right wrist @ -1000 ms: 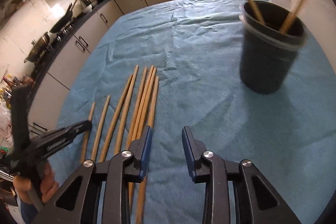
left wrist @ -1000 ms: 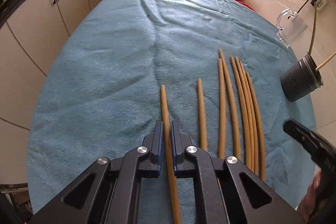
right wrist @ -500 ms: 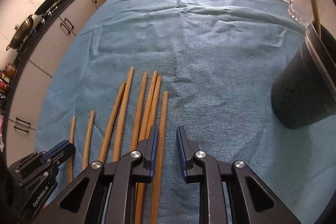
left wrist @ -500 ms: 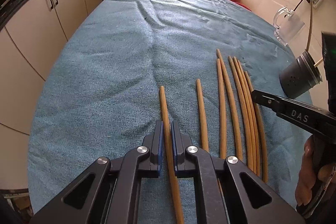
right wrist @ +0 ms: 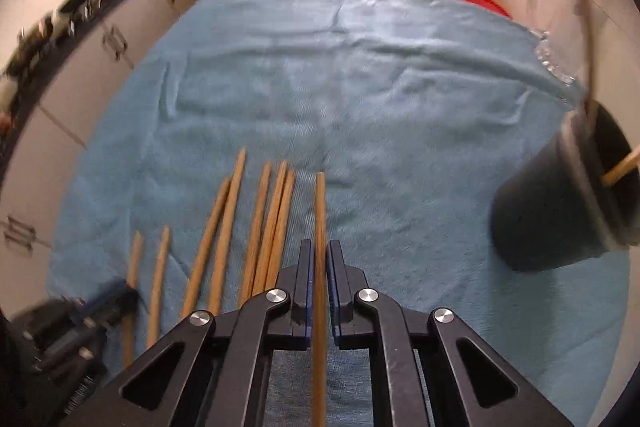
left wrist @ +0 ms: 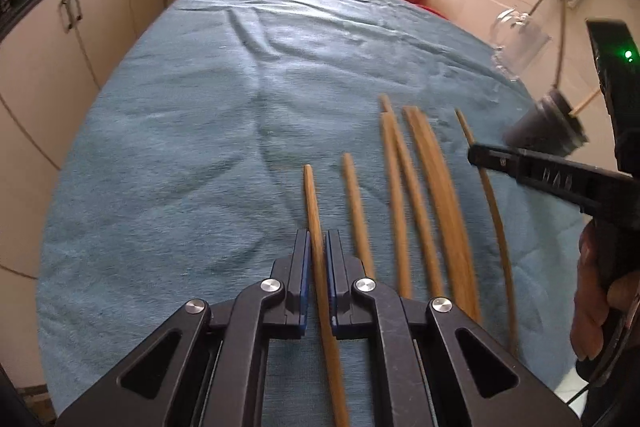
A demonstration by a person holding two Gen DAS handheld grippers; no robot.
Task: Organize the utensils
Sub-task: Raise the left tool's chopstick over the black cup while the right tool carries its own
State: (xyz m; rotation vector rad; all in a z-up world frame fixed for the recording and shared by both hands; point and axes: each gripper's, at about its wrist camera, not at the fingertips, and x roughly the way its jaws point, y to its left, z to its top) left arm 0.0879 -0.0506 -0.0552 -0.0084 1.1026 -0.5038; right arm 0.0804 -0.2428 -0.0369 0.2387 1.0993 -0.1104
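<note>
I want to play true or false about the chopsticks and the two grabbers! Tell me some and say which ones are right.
1. The left gripper is clamped on a chopstick. True.
2. The right gripper is wide open and empty. False: it is shut on a chopstick too.
3. The dark cup already has a chopstick in it. True.
4. The chopsticks lie on a red cloth. False: the cloth is blue.

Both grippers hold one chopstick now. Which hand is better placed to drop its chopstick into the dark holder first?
Probably the right. The right gripper grips the outermost chopstick nearest the dark holder; the left gripper holds the farthest one.
</note>
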